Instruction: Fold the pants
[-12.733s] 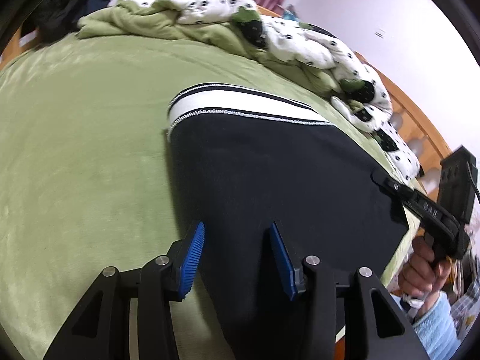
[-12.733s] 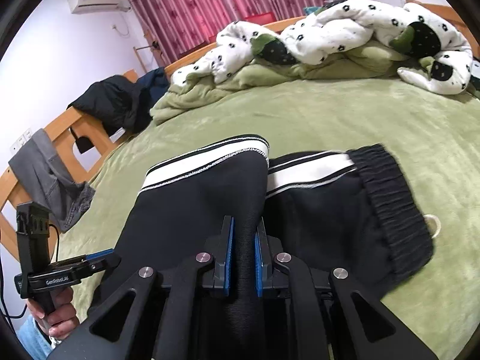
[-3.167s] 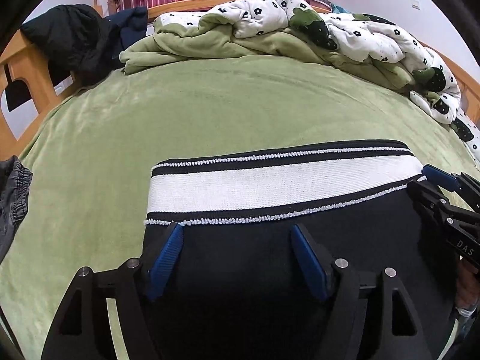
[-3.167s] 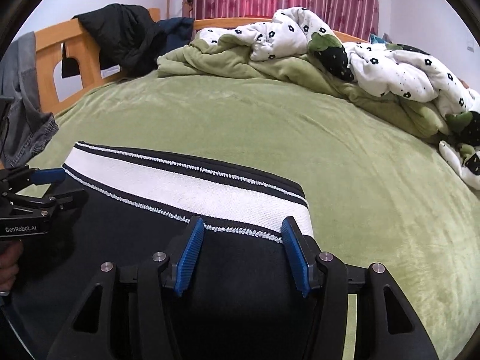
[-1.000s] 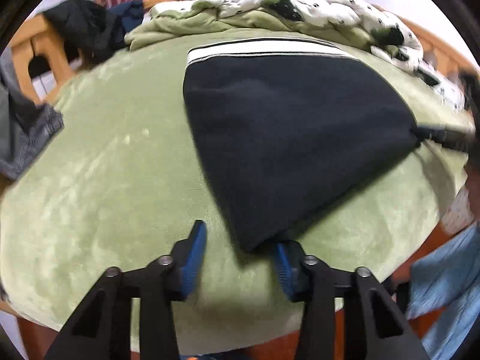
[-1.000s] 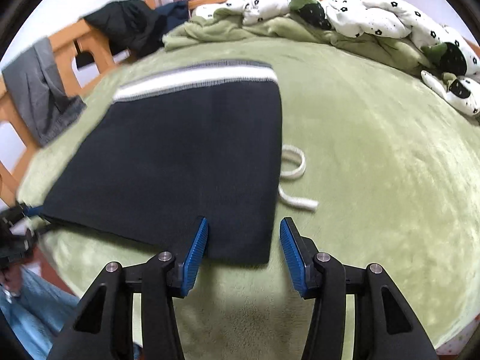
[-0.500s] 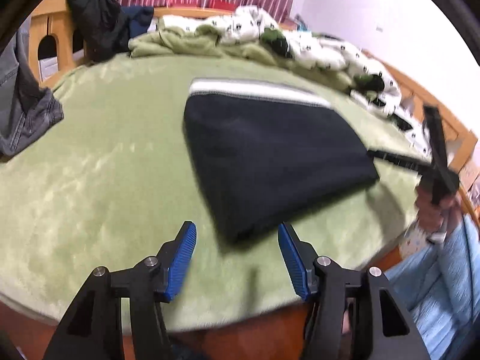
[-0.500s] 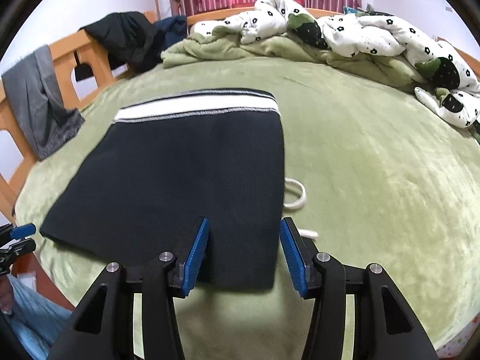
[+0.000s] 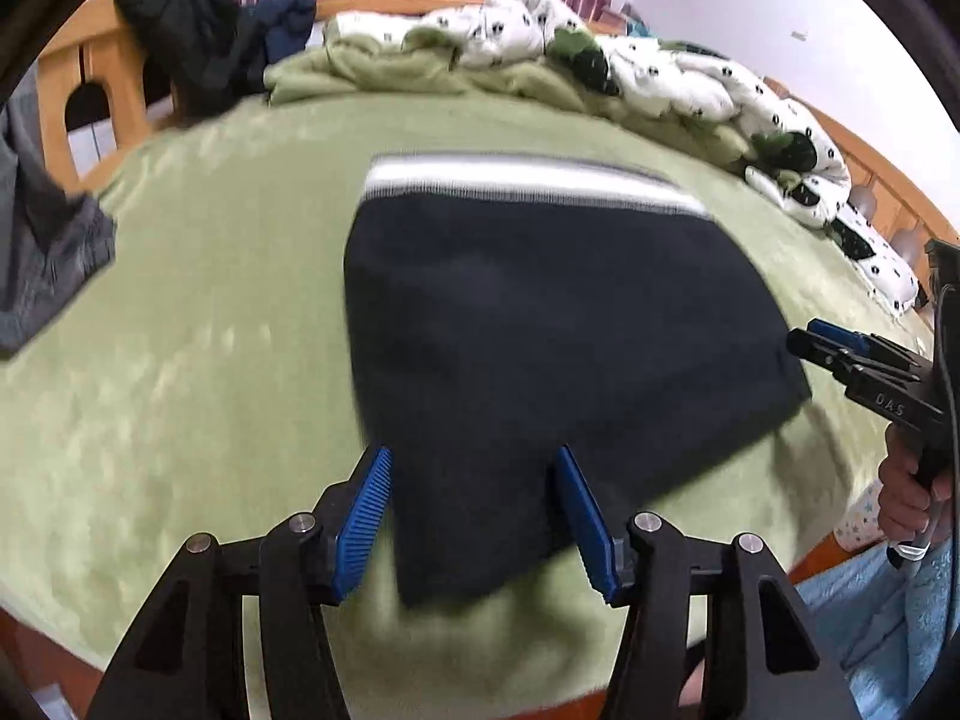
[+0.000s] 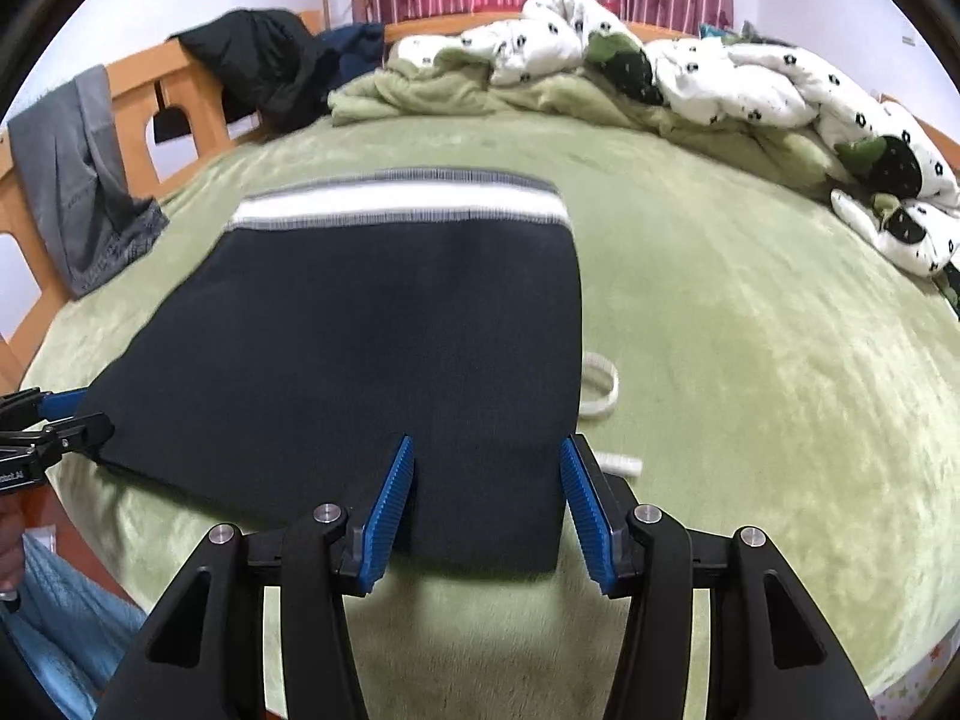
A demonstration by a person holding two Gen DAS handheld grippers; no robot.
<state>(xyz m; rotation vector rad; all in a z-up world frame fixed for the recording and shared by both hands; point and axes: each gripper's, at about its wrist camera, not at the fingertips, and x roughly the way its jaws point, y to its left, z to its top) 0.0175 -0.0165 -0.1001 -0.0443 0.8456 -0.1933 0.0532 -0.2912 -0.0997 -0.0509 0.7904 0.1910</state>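
Note:
The folded black pants (image 9: 540, 324) lie flat on the green bed, white striped band at the far end; they also show in the right wrist view (image 10: 372, 342). My left gripper (image 9: 474, 516) is open and empty, its blue pads on either side of the near left corner of the fold. My right gripper (image 10: 489, 501) is open and empty, astride the near right corner. A white drawstring (image 10: 600, 390) pokes out at the fold's right edge. Each gripper also shows in the other's view, the right one (image 9: 840, 348) and the left one (image 10: 42, 414).
A rumpled green blanket and white spotted duvet (image 10: 660, 72) are heaped at the far side of the bed. Dark jackets (image 10: 270, 66) and grey trousers (image 10: 84, 180) hang on the wooden bed frame (image 10: 180, 102) at left. The bed's near edge runs just below the grippers.
Both grippers moved forward toward the pants from the bed edge; their open jaws now straddle the near corners of the fold. The pants lie as before.

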